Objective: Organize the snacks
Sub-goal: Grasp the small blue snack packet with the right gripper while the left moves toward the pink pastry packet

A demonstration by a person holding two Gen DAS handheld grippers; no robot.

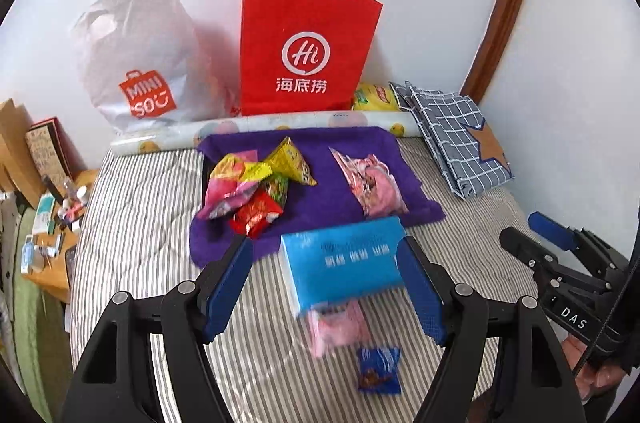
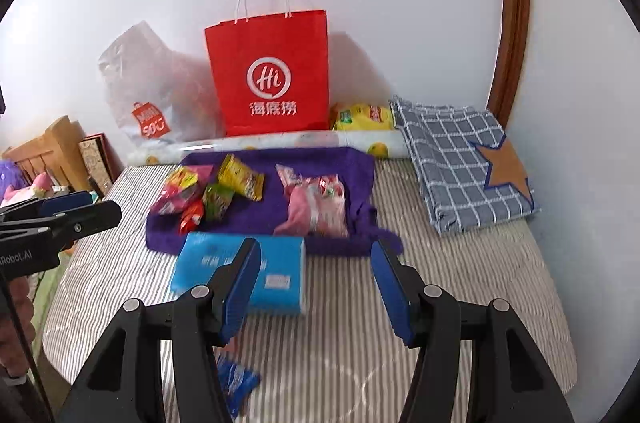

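Clearly sorting underway: mixed snack packets heaped left on purple cloth, pink packet right. Left gripper half open, empty, above blue tissue pack. Blue snack packet near, unsorted. Right gripper part open, empty. Striped bedding right offers free room.

My fingers blue-padded on black, bed grey-white striped, purple cloth, red paper bag with white logo, blue tissue pack, blue-white checked fabric with tan star.
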